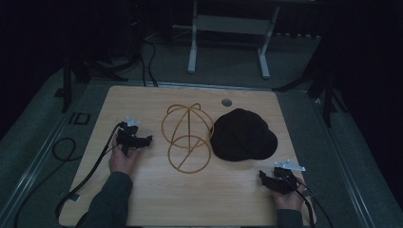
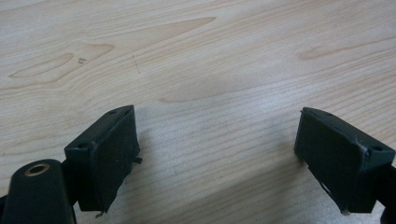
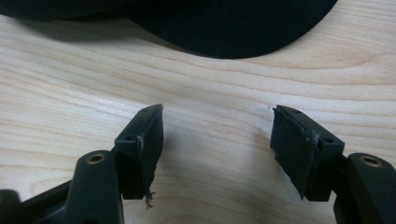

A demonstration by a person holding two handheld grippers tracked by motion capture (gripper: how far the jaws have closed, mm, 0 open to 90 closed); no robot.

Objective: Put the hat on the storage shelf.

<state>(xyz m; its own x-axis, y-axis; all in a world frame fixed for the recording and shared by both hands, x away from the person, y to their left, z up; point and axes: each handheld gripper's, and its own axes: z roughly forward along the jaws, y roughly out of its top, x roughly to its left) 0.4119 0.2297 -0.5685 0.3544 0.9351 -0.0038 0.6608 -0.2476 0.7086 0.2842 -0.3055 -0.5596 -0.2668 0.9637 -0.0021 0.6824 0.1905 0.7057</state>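
We were at the approach: our right claw gaped empty, the floppy black fabric cap just ahead of it. Our left claw was spread over bare pale wooden table; next we judged the right should ease forward and pinch the brim

Bare wood ahead of right gripper jaws, black cap beyond, wire stand seemingly touching it

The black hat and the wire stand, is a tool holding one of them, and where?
No. The left tool and right tool are both open over bare wood. The black hat and wire stand lie untouched on the table.
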